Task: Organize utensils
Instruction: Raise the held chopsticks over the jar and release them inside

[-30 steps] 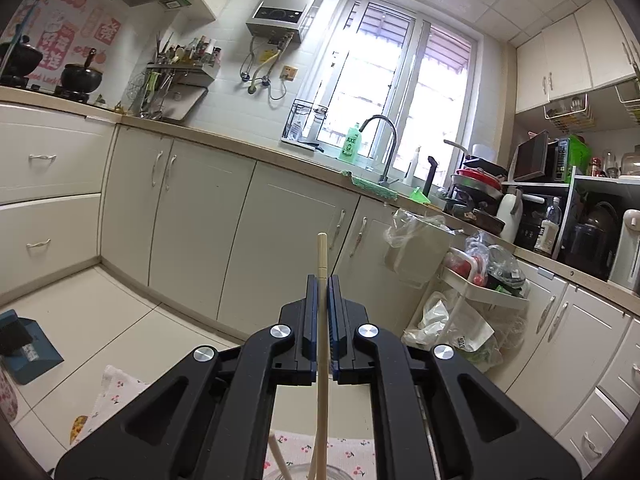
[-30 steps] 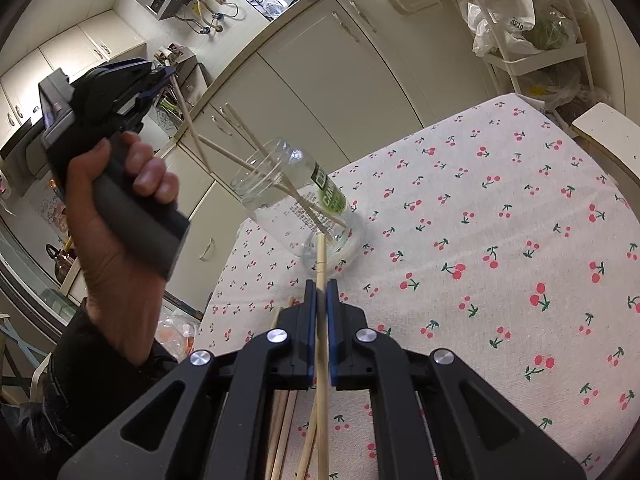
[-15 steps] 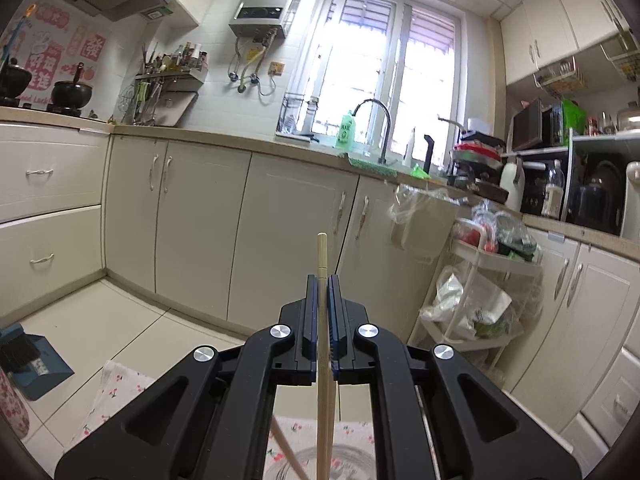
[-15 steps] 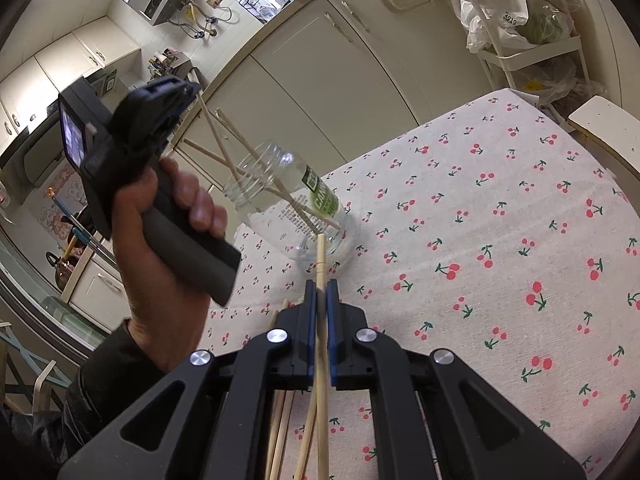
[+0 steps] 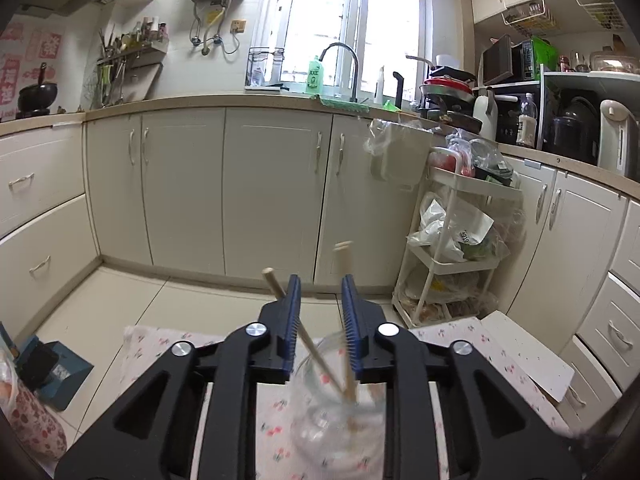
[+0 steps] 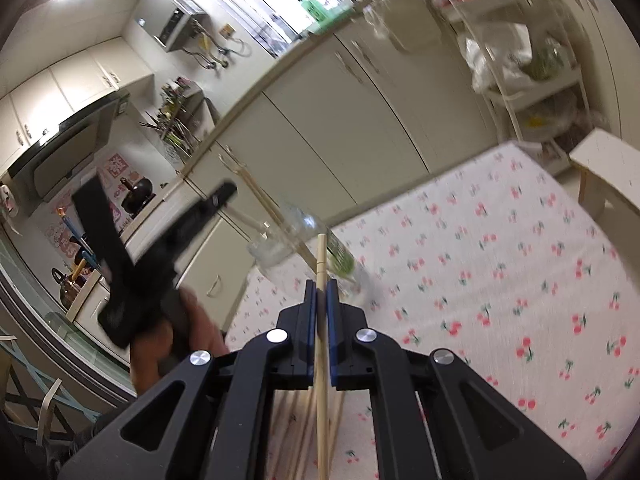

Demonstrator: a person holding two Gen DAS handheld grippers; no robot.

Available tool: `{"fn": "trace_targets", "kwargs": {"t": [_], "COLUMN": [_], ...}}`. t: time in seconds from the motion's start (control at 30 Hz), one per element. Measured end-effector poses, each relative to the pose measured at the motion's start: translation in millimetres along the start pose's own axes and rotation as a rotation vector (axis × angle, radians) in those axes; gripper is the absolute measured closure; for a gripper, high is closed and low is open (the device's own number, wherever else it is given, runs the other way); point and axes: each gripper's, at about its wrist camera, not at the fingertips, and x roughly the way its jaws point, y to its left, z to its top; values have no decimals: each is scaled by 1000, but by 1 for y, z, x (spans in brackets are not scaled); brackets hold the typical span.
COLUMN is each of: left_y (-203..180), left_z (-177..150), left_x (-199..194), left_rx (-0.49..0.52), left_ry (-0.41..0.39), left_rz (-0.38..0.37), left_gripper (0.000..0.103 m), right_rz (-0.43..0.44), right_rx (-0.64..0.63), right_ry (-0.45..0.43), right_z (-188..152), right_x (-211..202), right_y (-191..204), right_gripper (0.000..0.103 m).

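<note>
My left gripper (image 5: 319,284) hangs just above a clear glass jar (image 5: 336,420). Its jaws are opening, and a blurred wooden chopstick (image 5: 345,256) slips down between them, free of the pads. Another chopstick (image 5: 276,285) leans out of the jar to the left. In the right wrist view the jar (image 6: 296,236), with a green label, stands on the cherry-print cloth (image 6: 500,260) with several chopsticks in it. The left gripper (image 6: 224,194), held by a hand (image 6: 176,332), sits beside its rim. My right gripper (image 6: 318,286) is shut on one chopstick (image 6: 321,256), pointing at the jar.
Several loose chopsticks (image 6: 296,420) lie on the cloth under my right gripper. A white stool (image 6: 608,168) stands off the table's right corner, and a white trolley (image 5: 460,248) with bags behind it. Kitchen cabinets (image 5: 272,192) run along the far side.
The left gripper has sunk toward the jar, opened and let go of its chopstick, which now drops into the jar. The right gripper has risen a little, still shut on its chopstick.
</note>
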Motion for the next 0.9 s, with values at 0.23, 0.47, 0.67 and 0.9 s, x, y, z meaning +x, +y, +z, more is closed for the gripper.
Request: {"fn": "trace_targets", "kwargs": {"t": [0.23,0.47,0.67,0.9], "left_y": [38,76,92,96], "left_z": [-20,-50,-73,-76], "left_x": [-38,-40,-35,-40], "left_rx": [-84,-184,-239,-254], "left_ry": [24,87,126,100], "left_rz": [48,96,104,94], "left_gripper": [58,56,56,54], "right_rz": [39,50,9,-75], "right_rx": [-64,-82,-76,-82], "right_ry": [-113,-314,-454,-456], "right_z": [43,94,122,122], "right_x": [14,32,61,110], "right_y": [37,71,83,73], "right_gripper": [97,97,97,97]}}
